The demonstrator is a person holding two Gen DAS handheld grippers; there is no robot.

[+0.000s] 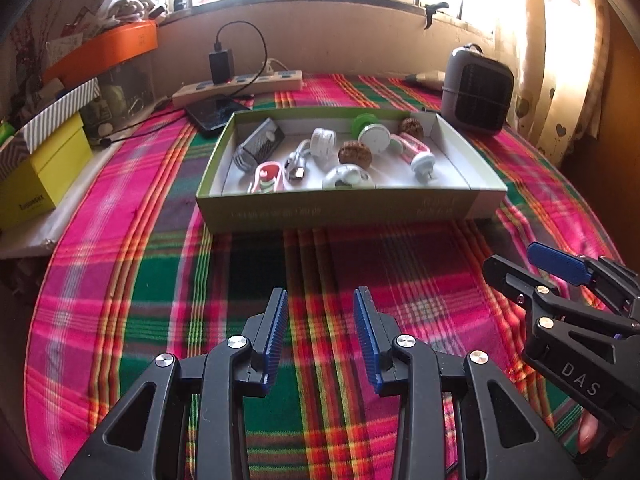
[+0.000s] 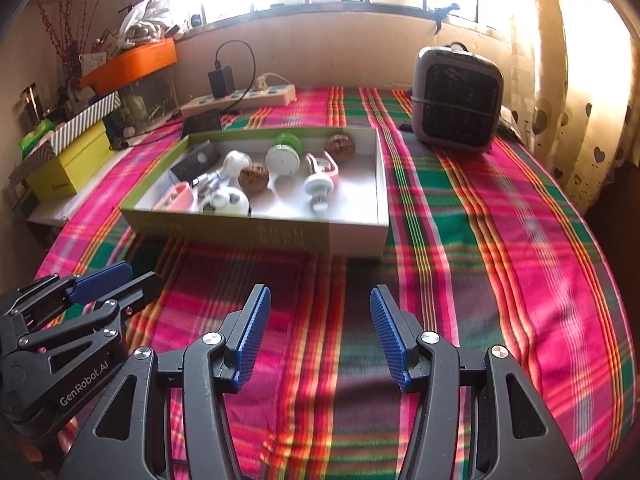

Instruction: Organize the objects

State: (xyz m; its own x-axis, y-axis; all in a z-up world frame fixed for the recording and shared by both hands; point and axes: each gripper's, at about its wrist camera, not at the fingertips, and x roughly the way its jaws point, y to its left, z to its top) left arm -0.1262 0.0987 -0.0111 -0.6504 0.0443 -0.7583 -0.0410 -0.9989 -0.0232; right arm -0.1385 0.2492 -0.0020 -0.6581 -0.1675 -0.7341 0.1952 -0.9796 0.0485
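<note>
A shallow green-sided box (image 1: 344, 206) (image 2: 256, 228) lies on the plaid cloth and holds several small items: two brown walnuts (image 1: 355, 153) (image 2: 253, 176), a green-and-white round gadget (image 1: 372, 130) (image 2: 283, 156), a pink-and-white plug piece (image 1: 416, 151) (image 2: 320, 180), a white cable (image 1: 298, 162), a grey remote (image 1: 260, 144) and a football-patterned ball (image 1: 348, 177) (image 2: 224, 200). My left gripper (image 1: 321, 334) hovers open over the cloth in front of the box, nothing between its blue pads. My right gripper (image 2: 320, 334) (image 1: 532, 268) is beside it, also open with nothing in it.
A grey fan heater (image 1: 478, 90) (image 2: 456, 98) stands behind the box at the right. A power strip with a black charger (image 1: 240, 82) (image 2: 240, 96) and a phone (image 1: 214, 114) lie at the back. Yellow and striped boxes (image 1: 44, 168) and an orange bin (image 2: 132, 62) crowd the left.
</note>
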